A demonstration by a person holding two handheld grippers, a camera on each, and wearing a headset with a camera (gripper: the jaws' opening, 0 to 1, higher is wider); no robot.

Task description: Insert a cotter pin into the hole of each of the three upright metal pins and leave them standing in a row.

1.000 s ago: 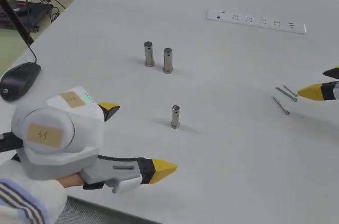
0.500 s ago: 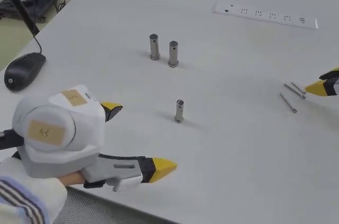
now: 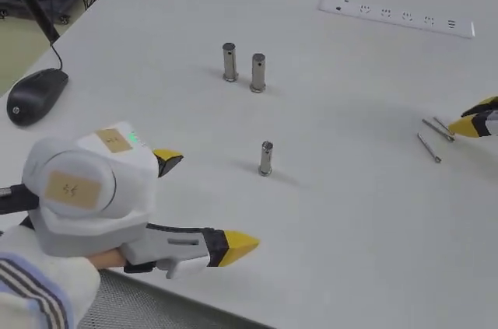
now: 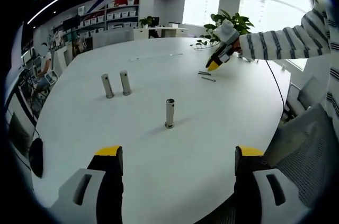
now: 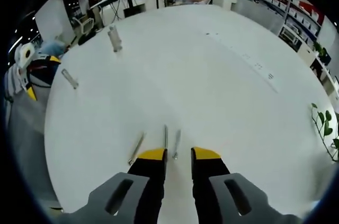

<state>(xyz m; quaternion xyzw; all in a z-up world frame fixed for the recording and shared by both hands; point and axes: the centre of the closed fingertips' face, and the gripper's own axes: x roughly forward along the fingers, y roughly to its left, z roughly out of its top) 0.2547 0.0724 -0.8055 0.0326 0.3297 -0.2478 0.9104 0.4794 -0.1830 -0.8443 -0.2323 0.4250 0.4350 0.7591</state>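
Right claw point(image 5: 178, 156), jaws narrowly apart, points at three thin silvery cotter pins point(image 5: 165, 138): likely light, stiff, slippery; pinch mid-shaft.

Left tool point(image 3: 204, 201) — pale grey housing, tan labels, black jaws, yellow tips; striped sleeve point(image 3: 27, 294).

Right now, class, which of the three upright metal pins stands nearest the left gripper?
The lone pin, standing by itself just ahead of the left gripper. The rear left pin and rear right pin stand side by side farther back.
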